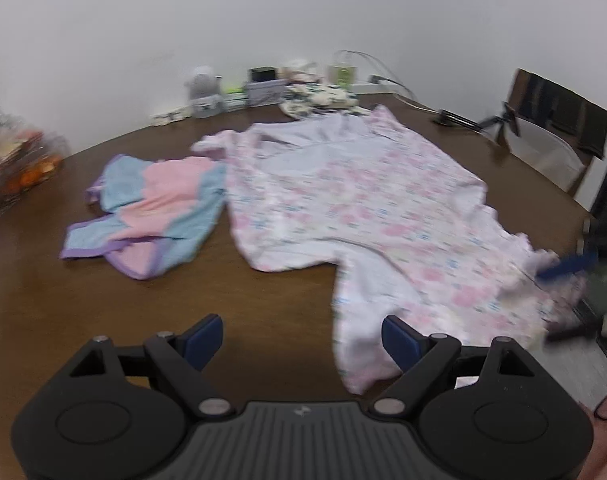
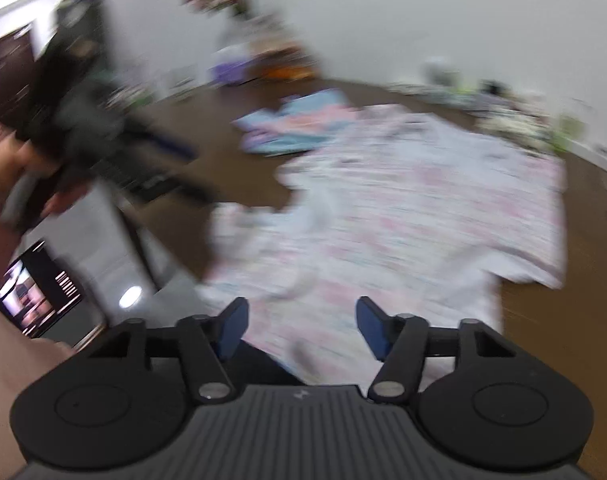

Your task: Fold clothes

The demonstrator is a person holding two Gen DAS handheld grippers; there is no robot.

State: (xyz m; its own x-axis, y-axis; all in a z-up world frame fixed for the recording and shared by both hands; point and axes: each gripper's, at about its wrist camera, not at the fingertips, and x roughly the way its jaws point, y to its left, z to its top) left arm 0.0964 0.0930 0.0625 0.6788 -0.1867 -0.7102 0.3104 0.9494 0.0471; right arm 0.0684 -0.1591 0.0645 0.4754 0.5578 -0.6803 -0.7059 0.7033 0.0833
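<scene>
On the brown table (image 1: 287, 276), blurred floral garment (image 1: 367, 208), both tongs (image 1: 303, 342) (image 2: 301, 330) apart, empty, far clutter unreadable.

Bare table (image 1: 263, 292) lies open in front — the floral garment (image 1: 363, 208) fills the right, the pastel garment (image 1: 151, 216) the left, clutter (image 1: 263, 88) lines the wall.
</scene>
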